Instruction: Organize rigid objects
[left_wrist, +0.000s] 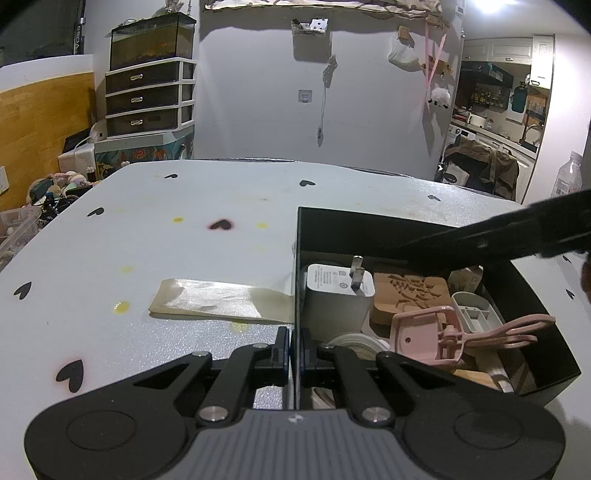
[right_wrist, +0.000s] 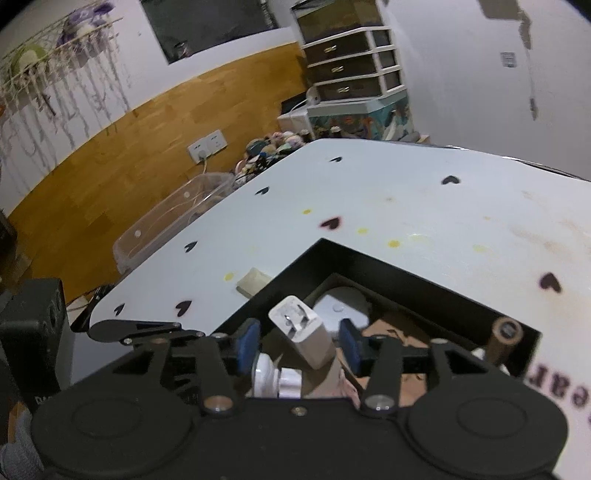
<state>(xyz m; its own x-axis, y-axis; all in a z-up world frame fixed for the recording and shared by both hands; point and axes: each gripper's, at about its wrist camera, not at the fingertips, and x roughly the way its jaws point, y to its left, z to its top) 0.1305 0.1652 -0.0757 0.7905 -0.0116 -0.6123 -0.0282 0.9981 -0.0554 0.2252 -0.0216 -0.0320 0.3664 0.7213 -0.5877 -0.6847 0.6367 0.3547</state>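
A black open box (left_wrist: 406, 225) sits on the white heart-print table (left_wrist: 147, 240). My left gripper (left_wrist: 295, 350) is shut on the box's thin left wall. Inside the box stand a white charger (left_wrist: 332, 291) with its prongs up, a carved wooden piece (left_wrist: 410, 295), a pink eyelash curler (left_wrist: 480, 332) and a grey plastic part (left_wrist: 476, 314). My right gripper (right_wrist: 298, 343) hangs over the box (right_wrist: 369, 258) with its blue pads (right_wrist: 246, 343) apart. The charger (right_wrist: 306, 332) lies between them with a gap on each side. A dark blurred finger (left_wrist: 517, 232) of the right gripper crosses the left wrist view.
A beige strip (left_wrist: 221, 302) lies flat on the table against the box's left wall. A brown cylinder (right_wrist: 506, 339) stands in the box's right corner. A clear plastic bin (right_wrist: 166, 221) sits below the table's left edge. A drawer unit (left_wrist: 147, 96) stands behind.
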